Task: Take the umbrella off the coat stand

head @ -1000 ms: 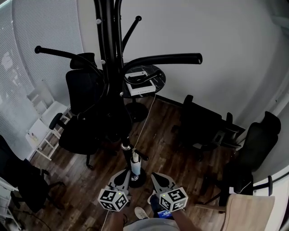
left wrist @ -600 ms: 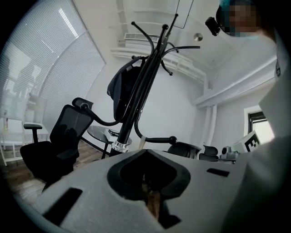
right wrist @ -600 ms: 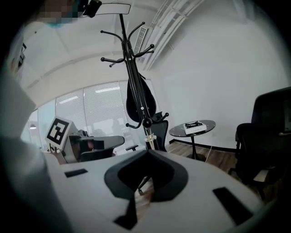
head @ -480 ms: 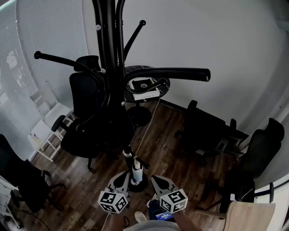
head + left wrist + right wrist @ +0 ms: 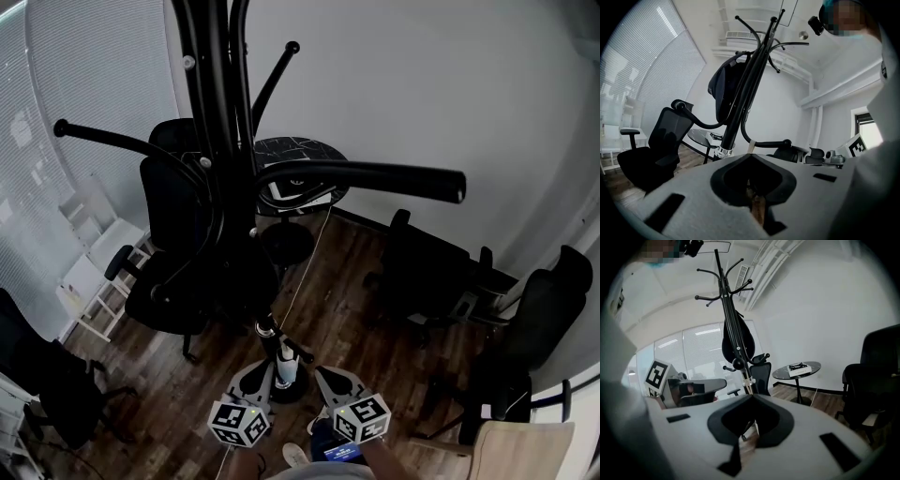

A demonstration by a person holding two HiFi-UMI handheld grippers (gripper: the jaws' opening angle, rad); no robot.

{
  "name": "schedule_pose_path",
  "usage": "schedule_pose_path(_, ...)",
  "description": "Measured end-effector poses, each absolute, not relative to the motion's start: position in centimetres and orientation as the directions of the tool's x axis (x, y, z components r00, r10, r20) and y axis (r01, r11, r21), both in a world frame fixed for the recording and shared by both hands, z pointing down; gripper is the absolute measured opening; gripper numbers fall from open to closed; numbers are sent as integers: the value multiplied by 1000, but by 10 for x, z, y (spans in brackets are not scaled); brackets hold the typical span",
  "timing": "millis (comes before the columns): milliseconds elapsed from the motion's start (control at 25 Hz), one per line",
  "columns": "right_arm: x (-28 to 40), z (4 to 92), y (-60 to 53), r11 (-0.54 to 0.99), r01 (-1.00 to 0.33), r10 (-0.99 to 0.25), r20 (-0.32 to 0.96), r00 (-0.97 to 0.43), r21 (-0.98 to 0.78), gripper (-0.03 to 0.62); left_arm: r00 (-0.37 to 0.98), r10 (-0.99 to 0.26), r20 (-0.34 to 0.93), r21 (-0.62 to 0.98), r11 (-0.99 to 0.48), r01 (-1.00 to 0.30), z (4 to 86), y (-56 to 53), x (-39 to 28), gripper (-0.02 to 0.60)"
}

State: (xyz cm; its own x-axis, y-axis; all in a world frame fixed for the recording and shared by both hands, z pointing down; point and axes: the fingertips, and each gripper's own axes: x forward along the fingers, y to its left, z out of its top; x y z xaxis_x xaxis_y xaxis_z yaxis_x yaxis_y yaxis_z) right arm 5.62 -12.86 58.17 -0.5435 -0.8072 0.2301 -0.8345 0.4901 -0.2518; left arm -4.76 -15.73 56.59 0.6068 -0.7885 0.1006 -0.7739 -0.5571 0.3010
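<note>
We see a round black surface [image 5: 323, 152] against the white wall [image 5: 450, 84], with a white box [image 5: 302, 194] on it. One black office chair [image 5: 169, 206] stands before the blinds [image 5: 84, 94]. More dark chairs [image 5: 422, 267] stand at right on the wood floor [image 5: 352, 314], and a pale wooden chair [image 5: 520, 448] shows lower right.

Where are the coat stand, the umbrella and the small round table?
coat stand [image 5: 220, 94], head view, on its black centre pole.
umbrella [image 5: 723, 89], left gripper view, on its dark folded canopy hanging from the stand.
round table [image 5: 300, 150], head view, on the bare tabletop.
</note>
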Motion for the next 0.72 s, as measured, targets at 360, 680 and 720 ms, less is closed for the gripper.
schedule_pose_path(360, 47, 582, -147, 525, -821, -796, 212, -567, -225, 12, 616, -779, 120, 327, -555, -765, 579, -173, -43, 21)
schedule_pose_path(680, 42, 583, -159, 538, -816, -794, 200, -575, -212, 12, 662, -741, 111, 353, -594, -723, 586, -182, -30, 21)
schedule_pose_path(720, 41, 584, -160, 542, -813, -790, 203, -579, -211, 12, 665, -739, 111, 355, -595, -721, 587, -183, -29, 21)
